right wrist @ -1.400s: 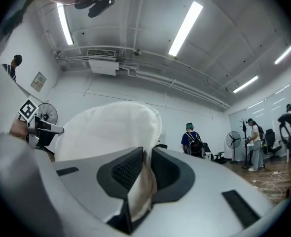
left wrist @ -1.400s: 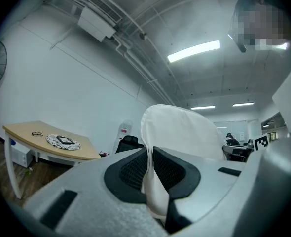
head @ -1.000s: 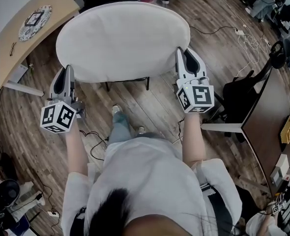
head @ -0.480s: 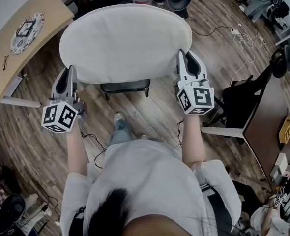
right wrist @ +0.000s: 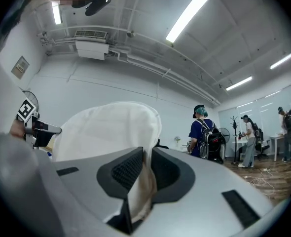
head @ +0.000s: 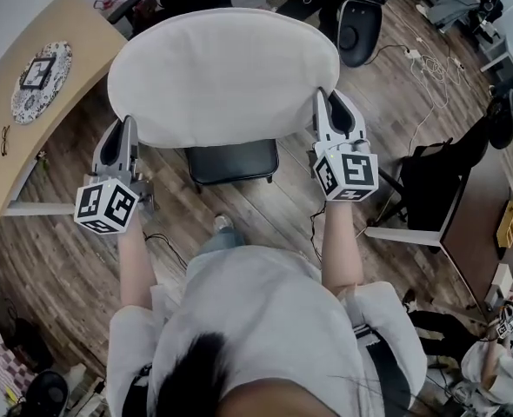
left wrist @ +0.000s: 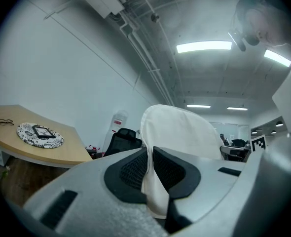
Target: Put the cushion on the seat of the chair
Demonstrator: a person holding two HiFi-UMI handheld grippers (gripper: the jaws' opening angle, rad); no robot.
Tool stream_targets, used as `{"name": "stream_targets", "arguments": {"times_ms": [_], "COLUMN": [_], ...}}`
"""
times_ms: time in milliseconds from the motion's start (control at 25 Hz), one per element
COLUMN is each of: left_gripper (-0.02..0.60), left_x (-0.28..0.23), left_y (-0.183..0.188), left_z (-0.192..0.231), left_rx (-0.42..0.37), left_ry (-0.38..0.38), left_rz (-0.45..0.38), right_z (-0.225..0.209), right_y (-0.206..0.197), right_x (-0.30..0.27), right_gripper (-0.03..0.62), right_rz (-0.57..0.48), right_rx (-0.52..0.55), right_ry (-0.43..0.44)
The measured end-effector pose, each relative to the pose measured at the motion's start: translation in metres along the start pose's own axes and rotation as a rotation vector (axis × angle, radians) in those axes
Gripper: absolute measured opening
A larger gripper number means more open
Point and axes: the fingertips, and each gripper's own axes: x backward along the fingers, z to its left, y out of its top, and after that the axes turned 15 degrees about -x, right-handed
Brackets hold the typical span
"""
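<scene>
1. The white oval cushion [head: 222, 72] hangs in the air, stretched between the two grippers and reaching forward from both. It is not yet on the chair.
2. The left gripper [head: 122, 130] is clamped on a fold of the cushion's edge. In its own view the cloth is pinched flat between the two dark pads. The right gripper [head: 326, 102] bites the opposite end in the same way.
3. The cushion's long axis runs from one gripper straight across to the other. Its broad face is turned up toward the head camera, and its near edge lies on the line between the grippers.
4. The dark chair seat [head: 232, 161] shows below that near edge, between the grippers and lower than both. The cushion hides the rest of the chair.
5. The step in hand looks like lining up and lowering. It would go best with both grippers kept level and equally far forward, so the cushion stays square to the seat. It should be centred over the seat before it comes down, and both grips should hold until it rests there, since letting one end go early would likely swing it off.
6. A curved wooden surface [head: 13, 159] carrying a round patterned mat [head: 39, 72] lies out beyond the left gripper. A black office chair [head: 359, 26] stands ahead of the right gripper.
</scene>
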Motion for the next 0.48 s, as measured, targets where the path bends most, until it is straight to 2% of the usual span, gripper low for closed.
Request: {"name": "stream_targets", "arguments": {"times_ms": [200, 480], "left_gripper": [0.035, 0.035], "left_x": [-0.019, -0.04], "left_y": [-0.011, -0.038], "left_z": [0.028, 0.043], "left_rx": [0.019, 0.053], "left_ry": [-0.032, -0.067], "left_rz": [0.014, 0.063], "right_z": [0.011, 0.006], "right_y": [-0.01, -0.036], "right_x": [-0.027, -0.049], "right_gripper": [0.048, 0.048], "right_rz": [0.022, 0.083], "right_rx": [0.013, 0.011], "right_ry": [-0.036, -0.076]}}
